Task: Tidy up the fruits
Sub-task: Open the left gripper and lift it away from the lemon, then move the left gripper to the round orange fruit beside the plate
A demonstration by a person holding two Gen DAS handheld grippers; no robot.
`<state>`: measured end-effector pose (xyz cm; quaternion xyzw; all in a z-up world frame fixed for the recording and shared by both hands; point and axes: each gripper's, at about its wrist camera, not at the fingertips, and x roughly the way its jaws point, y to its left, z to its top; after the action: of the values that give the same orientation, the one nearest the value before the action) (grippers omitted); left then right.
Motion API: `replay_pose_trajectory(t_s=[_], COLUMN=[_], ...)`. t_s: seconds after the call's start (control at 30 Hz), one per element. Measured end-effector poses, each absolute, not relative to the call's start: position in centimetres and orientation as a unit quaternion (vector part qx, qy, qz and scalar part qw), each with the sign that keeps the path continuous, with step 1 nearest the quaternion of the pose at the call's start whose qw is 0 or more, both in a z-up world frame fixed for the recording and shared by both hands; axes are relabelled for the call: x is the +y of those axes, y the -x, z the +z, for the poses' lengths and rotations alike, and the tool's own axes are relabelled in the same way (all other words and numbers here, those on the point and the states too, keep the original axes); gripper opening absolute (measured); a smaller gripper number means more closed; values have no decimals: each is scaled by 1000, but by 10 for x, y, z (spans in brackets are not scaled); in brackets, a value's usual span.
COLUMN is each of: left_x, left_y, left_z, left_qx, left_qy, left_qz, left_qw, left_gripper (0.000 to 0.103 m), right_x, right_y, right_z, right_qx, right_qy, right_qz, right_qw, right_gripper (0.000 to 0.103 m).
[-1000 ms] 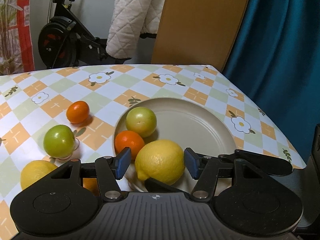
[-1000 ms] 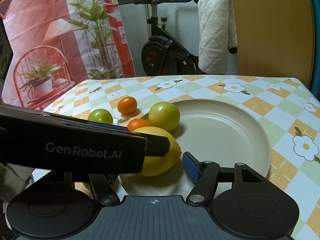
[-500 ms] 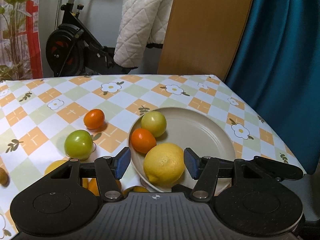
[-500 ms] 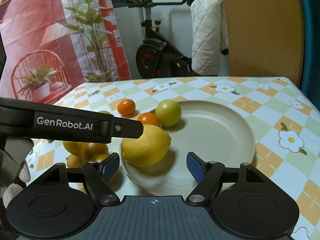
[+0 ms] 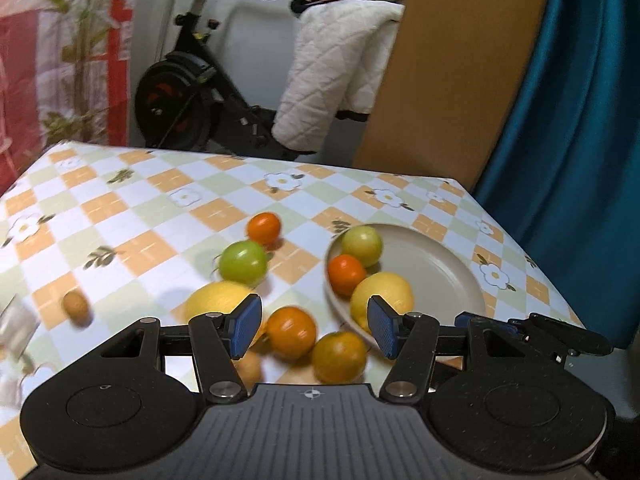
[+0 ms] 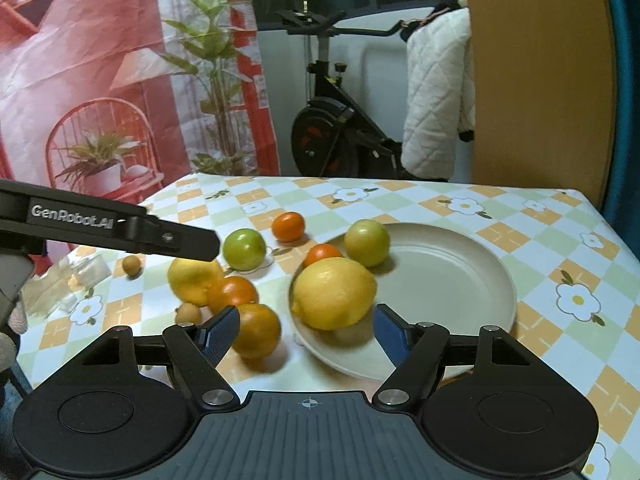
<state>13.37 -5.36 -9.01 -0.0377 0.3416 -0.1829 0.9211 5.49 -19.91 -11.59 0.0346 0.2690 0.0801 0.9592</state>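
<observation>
A beige plate [image 5: 440,272] [image 6: 460,280] holds a lemon [image 5: 384,296] [image 6: 334,294], a pale green fruit [image 5: 362,246] [image 6: 367,242] and a small orange one [image 5: 346,274] [image 6: 322,254]. Left of it on the cloth lie a green fruit [image 5: 243,262] [image 6: 244,249], a small orange fruit [image 5: 263,228] [image 6: 288,226], a second lemon [image 5: 216,300] [image 6: 194,280] and two oranges [image 5: 291,332] [image 6: 256,330]. My left gripper [image 5: 314,328] hangs open above the two oranges, holding nothing. My right gripper [image 6: 307,332] is open short of the plate's lemon, not touching it.
Small brown fruits [image 6: 131,265] [image 5: 76,306] and a clear plastic wrapper [image 6: 64,284] lie at the table's left. The table's edge runs close past the plate on the right. Behind stand an exercise bike [image 6: 332,136], a wooden panel [image 5: 452,68] and a teal curtain [image 5: 580,100].
Both grippers drew back and up from the plate. The lemon that sat between the left pads now lies free on the plate. The left view swung left over the loose fruit.
</observation>
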Motion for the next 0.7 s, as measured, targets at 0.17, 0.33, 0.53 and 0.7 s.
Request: replay_pose_trajectory(t_s=[0.17, 0.33, 0.53, 0.7], left_x=[-38, -34, -35, -33], left_y=[-121, -115, -117, -118], left_z=[-97, -108, -115, -121], left_qx=[340, 350, 353, 359], left_qy=[52, 54, 59, 68], left_qz=[-179, -187, -197, -199], left_qw=[922, 916, 913, 910], left_gripper=[61, 60, 60, 56], right_x=[-189, -175, -164, -162], right_y=[-52, -51, -50, -54], right_z=[-116, -122, -126, -131], right_qx=[269, 279, 285, 289], right_qy=[-25, -6, 10, 16], right_qz=[92, 111, 129, 134], right_qw=[958, 954, 950, 948], right_gripper=[65, 58, 48, 40])
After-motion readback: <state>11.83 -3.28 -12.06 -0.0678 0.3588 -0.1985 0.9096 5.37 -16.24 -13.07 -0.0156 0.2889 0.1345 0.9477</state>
